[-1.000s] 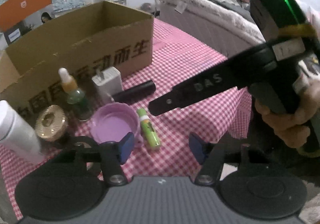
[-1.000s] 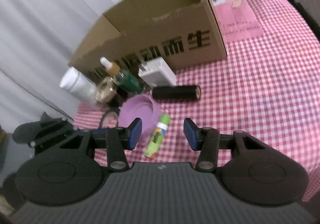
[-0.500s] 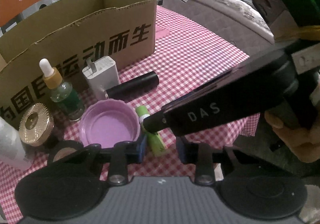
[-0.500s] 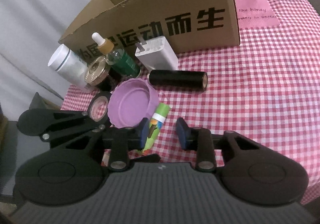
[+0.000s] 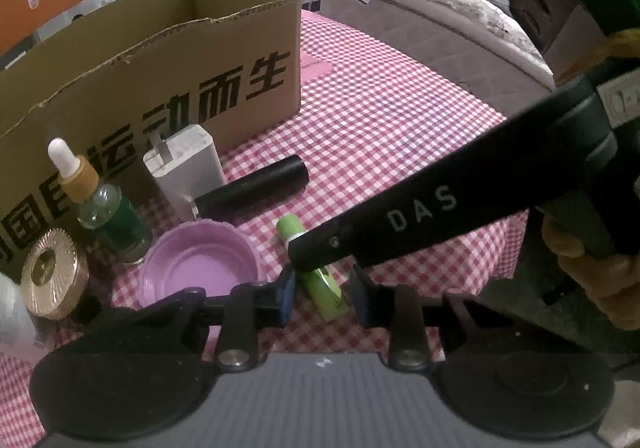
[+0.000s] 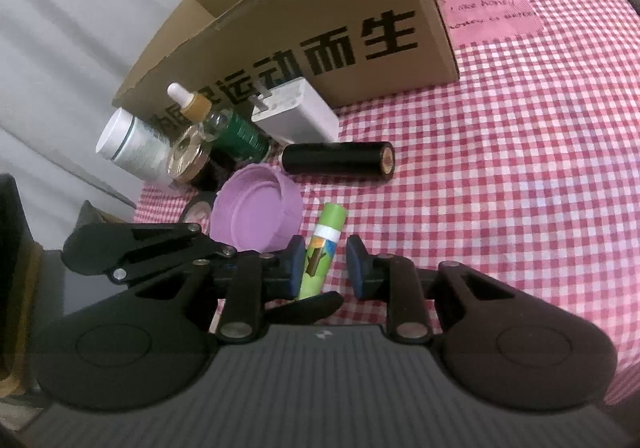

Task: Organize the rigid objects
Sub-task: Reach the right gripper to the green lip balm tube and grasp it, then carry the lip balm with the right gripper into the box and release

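Note:
A green glue stick point(image 5: 324, 288) point(image 6: 323, 248) lies on the checked tablecloth beside a purple lid point(image 5: 200, 264) point(image 6: 256, 216). My left gripper point(image 5: 322, 298) is open, its fingers either side of the stick's near end. My right gripper point(image 6: 323, 268) is open with the stick between its fingers; its body crosses above the stick in the left wrist view. An open cardboard box point(image 5: 160, 60) point(image 6: 320, 20) stands behind.
In front of the box are a black cylinder point(image 5: 256, 188) point(image 6: 336, 164), a white charger point(image 5: 184, 168) point(image 6: 296, 116), a green dropper bottle point(image 5: 100, 204) point(image 6: 228, 128), a gold-lidded jar point(image 5: 54, 272) point(image 6: 186, 158) and a white bottle point(image 6: 132, 148). A bed point(image 5: 420, 8) is at the right.
Both grippers have come down and in around the green glue stick. Both have narrowed their opening over the last second.

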`<act>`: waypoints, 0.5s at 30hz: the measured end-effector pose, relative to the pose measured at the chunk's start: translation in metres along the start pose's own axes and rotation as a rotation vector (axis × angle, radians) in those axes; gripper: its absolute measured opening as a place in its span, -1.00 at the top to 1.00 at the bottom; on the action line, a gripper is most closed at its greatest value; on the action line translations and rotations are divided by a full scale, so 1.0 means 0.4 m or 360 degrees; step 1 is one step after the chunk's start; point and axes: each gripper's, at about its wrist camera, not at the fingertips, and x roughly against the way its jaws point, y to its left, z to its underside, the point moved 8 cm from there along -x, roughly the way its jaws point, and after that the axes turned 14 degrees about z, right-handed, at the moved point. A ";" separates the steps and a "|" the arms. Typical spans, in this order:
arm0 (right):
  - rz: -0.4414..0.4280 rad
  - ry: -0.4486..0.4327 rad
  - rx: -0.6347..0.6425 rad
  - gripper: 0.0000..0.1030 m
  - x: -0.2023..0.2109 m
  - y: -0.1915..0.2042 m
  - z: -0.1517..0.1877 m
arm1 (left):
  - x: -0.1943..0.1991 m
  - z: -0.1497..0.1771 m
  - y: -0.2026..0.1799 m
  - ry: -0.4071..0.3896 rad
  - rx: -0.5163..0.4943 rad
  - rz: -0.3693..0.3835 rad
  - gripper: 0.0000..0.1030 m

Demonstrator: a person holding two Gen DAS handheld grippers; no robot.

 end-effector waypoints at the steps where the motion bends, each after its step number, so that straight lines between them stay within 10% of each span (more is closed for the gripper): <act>1: -0.0006 -0.0002 -0.0011 0.60 -0.001 -0.002 -0.002 | -0.002 -0.001 0.000 0.0000 -0.0010 -0.0014 0.40; 15: -0.0139 0.0012 -0.0227 0.68 0.023 -0.059 0.009 | 0.023 -0.002 0.007 -0.0070 0.0012 -0.0059 0.67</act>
